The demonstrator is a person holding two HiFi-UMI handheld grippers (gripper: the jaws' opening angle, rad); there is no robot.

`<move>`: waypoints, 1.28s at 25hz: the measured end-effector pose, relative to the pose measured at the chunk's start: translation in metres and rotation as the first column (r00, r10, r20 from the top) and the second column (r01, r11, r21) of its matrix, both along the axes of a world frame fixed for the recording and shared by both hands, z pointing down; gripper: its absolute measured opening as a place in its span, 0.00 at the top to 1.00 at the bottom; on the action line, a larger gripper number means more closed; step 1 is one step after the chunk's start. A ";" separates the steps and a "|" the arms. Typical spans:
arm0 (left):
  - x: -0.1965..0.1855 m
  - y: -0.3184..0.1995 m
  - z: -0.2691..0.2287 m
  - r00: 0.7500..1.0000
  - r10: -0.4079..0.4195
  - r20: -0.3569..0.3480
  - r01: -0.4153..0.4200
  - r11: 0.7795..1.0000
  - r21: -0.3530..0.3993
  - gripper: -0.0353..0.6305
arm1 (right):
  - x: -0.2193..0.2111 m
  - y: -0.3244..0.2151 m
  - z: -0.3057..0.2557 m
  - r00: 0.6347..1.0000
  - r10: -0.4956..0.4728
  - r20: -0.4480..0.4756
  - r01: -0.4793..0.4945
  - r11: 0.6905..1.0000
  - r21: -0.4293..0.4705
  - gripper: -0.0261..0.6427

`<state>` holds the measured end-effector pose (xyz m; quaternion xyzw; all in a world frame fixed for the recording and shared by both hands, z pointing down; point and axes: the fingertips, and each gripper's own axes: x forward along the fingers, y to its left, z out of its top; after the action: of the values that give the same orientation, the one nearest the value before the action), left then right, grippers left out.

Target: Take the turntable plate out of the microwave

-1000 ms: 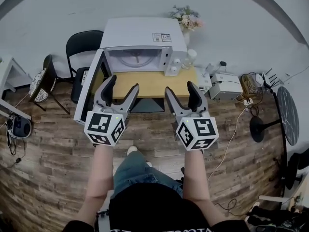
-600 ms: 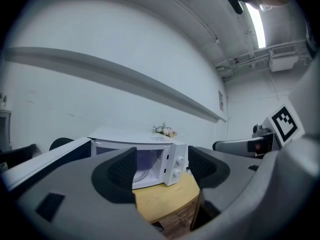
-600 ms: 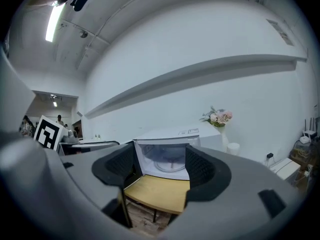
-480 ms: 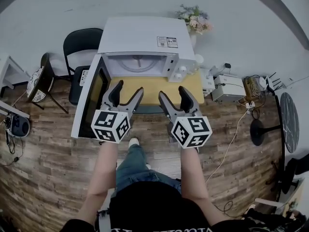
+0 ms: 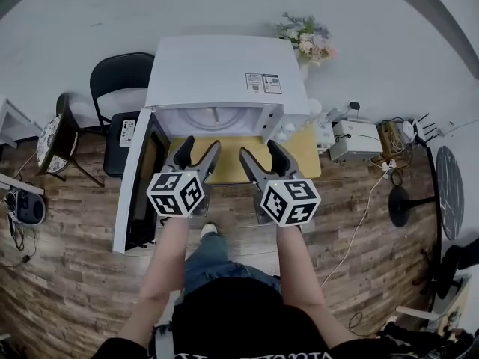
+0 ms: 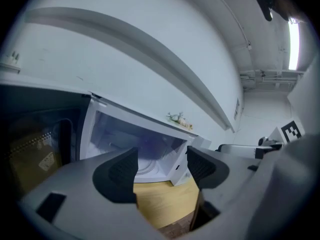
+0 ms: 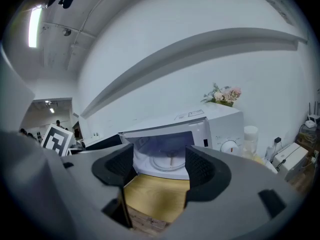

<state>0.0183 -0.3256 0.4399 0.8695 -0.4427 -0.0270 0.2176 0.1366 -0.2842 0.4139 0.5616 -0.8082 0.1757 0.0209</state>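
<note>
Jaws on both hand-held grippers stand apart, and neither clamps anything. The left gripper (image 5: 199,145) and the right gripper (image 5: 259,149) hover side by side, close together, both aimed nearly level at the white microwave (image 5: 224,73) straight ahead of them. Under their tips lies the wooden table top (image 5: 305,154) on which the microwave stands. The microwave door (image 5: 139,178) is swung fully open and runs alongside the left gripper on its outer side. The turntable plate (image 7: 169,161) lies flat on the floor of the cavity, ahead of both grippers and apart from them. In the right gripper view it shows through the gap between that gripper's pads (image 7: 119,165); in the left gripper view part of it shows between that gripper's pads as well. A round dial (image 7: 230,147) on the control panel sits ahead and to the outer side of the right gripper, with a bunch of flowers (image 5: 307,36) beyond it. A black chair (image 5: 120,77) stands past the door, further out from the left gripper.
</note>
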 end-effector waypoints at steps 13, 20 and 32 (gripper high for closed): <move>-0.005 -0.060 0.066 0.986 -0.044 -0.159 0.011 0.980 -0.200 0.48 | -0.005 -0.050 0.040 0.997 0.039 0.063 -0.034 0.997 -0.076 0.46; -0.010 -0.078 0.090 0.938 -0.126 -0.323 0.023 0.952 -0.306 0.48 | -0.001 -0.069 0.059 0.992 0.033 0.119 -0.020 0.994 -0.107 0.46; -0.019 -0.111 0.126 0.762 -0.344 -0.548 0.042 0.871 -0.489 0.48 | -0.001 -0.086 0.075 0.990 -0.020 0.141 0.037 0.993 -0.115 0.46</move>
<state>-0.0002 -0.4368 0.5660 0.6852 -0.4300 -0.2310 0.5405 0.1358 -0.3701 0.4884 0.5342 -0.8040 0.2614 -0.0006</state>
